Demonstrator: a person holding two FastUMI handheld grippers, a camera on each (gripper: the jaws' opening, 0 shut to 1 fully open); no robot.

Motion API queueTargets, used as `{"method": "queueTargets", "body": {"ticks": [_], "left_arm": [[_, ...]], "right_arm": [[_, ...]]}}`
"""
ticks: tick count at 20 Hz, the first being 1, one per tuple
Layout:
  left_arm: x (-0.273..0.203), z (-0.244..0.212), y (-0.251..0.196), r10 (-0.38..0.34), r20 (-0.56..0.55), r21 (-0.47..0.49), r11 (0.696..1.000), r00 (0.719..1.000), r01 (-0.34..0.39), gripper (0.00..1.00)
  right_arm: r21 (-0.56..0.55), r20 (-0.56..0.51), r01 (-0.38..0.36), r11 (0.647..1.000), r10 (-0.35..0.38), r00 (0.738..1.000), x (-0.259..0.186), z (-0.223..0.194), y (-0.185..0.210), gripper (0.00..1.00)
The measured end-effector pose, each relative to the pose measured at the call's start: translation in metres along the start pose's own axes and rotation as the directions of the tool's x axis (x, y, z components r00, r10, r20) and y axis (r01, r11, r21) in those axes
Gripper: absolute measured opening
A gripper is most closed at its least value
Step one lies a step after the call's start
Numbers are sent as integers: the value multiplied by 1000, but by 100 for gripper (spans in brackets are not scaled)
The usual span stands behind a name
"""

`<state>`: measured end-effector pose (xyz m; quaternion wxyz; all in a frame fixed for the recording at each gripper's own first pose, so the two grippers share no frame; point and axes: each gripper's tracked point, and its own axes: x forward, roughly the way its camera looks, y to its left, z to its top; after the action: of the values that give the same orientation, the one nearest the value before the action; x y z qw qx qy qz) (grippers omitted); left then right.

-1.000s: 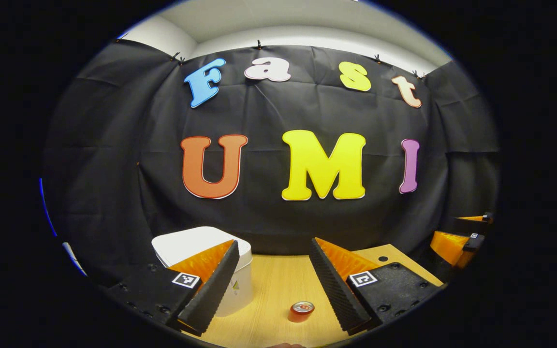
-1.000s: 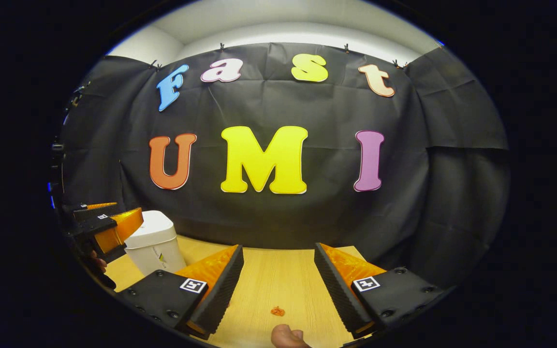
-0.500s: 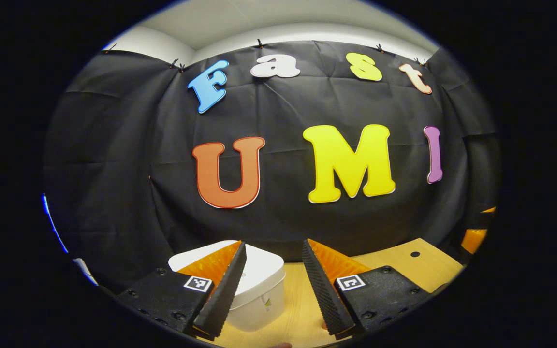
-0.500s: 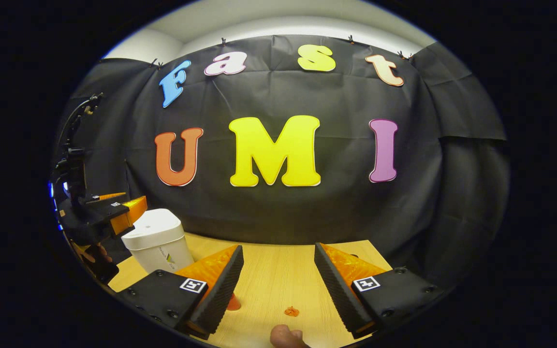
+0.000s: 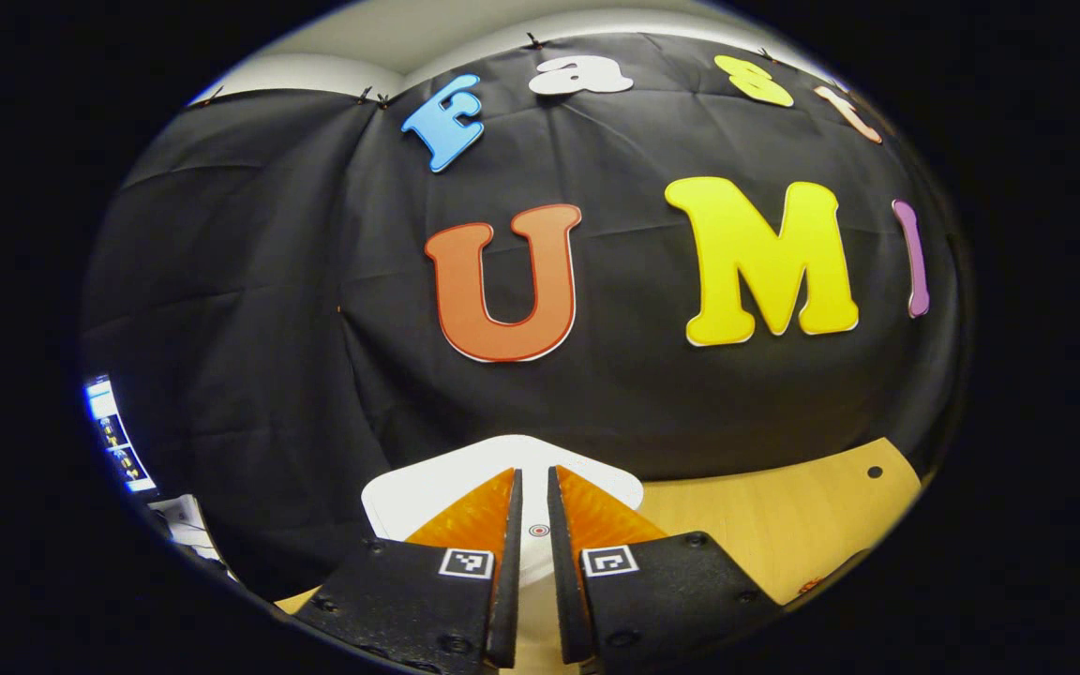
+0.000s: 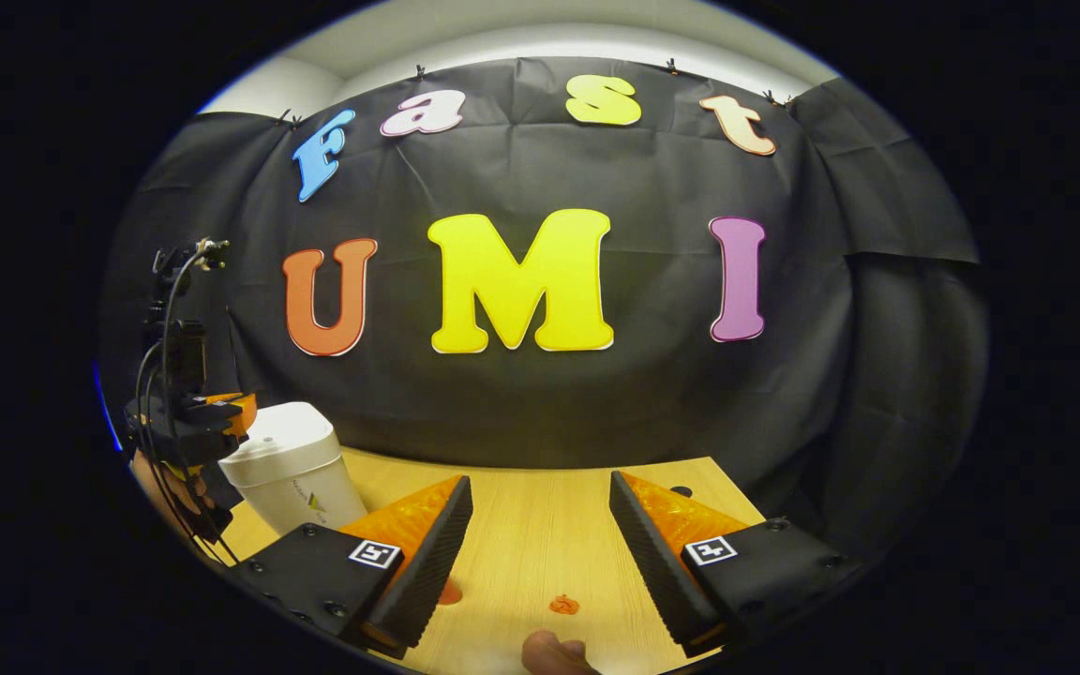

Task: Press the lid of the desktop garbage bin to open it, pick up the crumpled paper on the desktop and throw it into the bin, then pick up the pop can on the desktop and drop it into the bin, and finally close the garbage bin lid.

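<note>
The white bin (image 5: 427, 492) stands with its lid down, a small round mark (image 5: 538, 530) on top. My left gripper (image 5: 533, 476) hovers just over that lid, fingers shut with only a narrow slit and nothing between them. In the right gripper view the bin (image 6: 282, 464) stands at the left of the wooden table (image 6: 540, 525), with the left gripper (image 6: 221, 417) at its top edge. My right gripper (image 6: 540, 483) is open and empty above the table. A small orange crumpled paper (image 6: 563, 605) lies below it. The red pop can (image 6: 449, 592) peeks out behind my finger.
A person's thumb (image 6: 554, 653) shows at the bottom edge. The table has a small round hole (image 5: 875, 472) near its far right corner. A lit screen (image 5: 113, 436) sits off the table to the left. Black cloth backs the table.
My left gripper has gone from wide open to shut and swung left, from beside the bin to over its lid. The right gripper has stayed almost still.
</note>
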<state>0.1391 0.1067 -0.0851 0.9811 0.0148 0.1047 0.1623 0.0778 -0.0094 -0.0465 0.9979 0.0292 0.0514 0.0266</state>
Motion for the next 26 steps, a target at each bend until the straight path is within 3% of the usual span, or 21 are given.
{"method": "queueTargets", "body": {"ticks": [4, 7, 10, 18, 23, 26], "left_arm": [[15, -4, -3, -7, -6, -11, 1000, 1000, 7, 5], [19, 6, -7, -14, 34, -55, 998, 999, 16, 3], [22, -8, -11, -29, -22, -65, 998, 999, 28, 0], [28, -36, -5, -8, -128, -92, 996, 992, -4, 3], [27, -46, -3, 11, -216, -25, 1000, 976, -17, 3], [25, -44, -6, -17, -237, -98, 995, 971, -6, 4]], "right_arm": [[-12, -19, 9, 1000, -10, 1000, 6, -5, 2, 94], [-29, -36, 10, 1000, -11, 999, 9, -11, 2, 94], [-22, -43, 11, 1000, -12, 999, 12, -11, 1, 94], [-18, -67, 18, 1000, -19, 998, 20, -20, -1, 94], [-10, -74, 16, 1000, -17, 997, 22, -24, 0, 94], [4, -75, 13, 1000, -13, 997, 22, -26, 1, 94]]}}
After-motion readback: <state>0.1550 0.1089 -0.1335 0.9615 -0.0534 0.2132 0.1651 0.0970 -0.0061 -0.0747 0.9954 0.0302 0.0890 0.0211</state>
